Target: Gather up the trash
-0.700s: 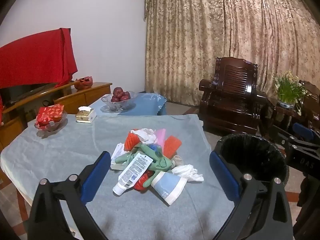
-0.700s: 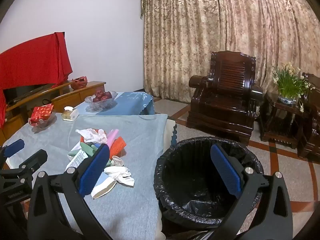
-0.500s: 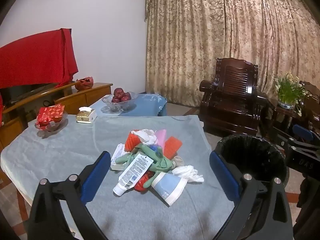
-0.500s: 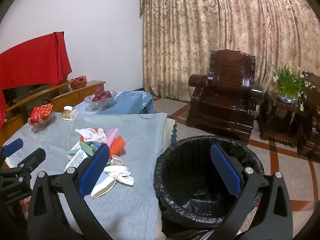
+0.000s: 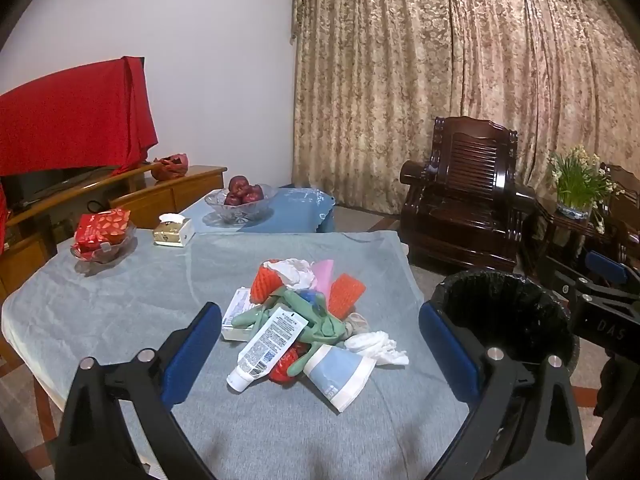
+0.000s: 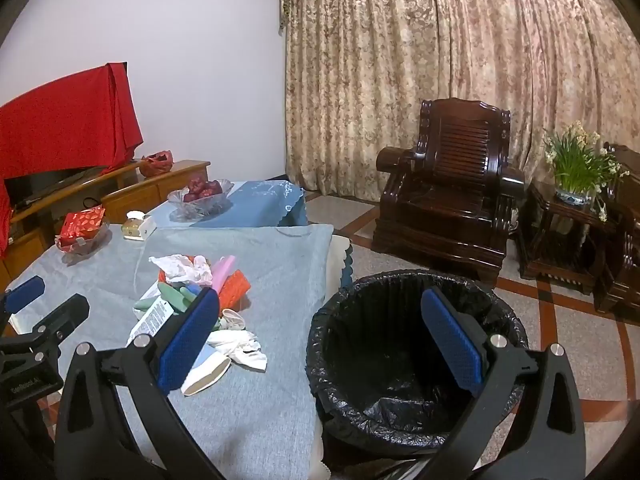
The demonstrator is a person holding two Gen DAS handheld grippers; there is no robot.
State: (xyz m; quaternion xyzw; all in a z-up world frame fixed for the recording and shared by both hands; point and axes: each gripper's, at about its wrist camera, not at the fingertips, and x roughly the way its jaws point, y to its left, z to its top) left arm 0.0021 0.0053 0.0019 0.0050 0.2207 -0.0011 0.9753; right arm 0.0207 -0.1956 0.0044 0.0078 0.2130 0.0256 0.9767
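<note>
The collecting looks barely begun, if begun at all. A heap of trash (image 5: 304, 320) sits near the middle of the counter (image 5: 120, 312) on its grey-blue cloth: a white tube (image 5: 268, 344), a green glove (image 5: 316, 316), 2 orange-red mesh pieces, a pink sheet, crumpled white tissue (image 5: 376, 346), a flat white box and a blue-and-white paper cup lying on its side. The left gripper (image 5: 320, 354) hovers above the near side of the heap with its fingers spread wide and nothing between them. The right gripper (image 6: 320, 340), fingers likewise wide apart and empty, is held over the black-lined trash bin (image 6: 416, 360), which stands on the floor just beside the counter's right edge. Inside the bin only the crinkled black liner shows, so apparently no piece has gone in yet. Every item in the heap therefore seems left to move. The fruit bowl (image 5: 240, 200), the tissue box (image 5: 173, 230) and the dish of red packets (image 5: 102, 236) at the far side are probably not trash and should stay.
</note>
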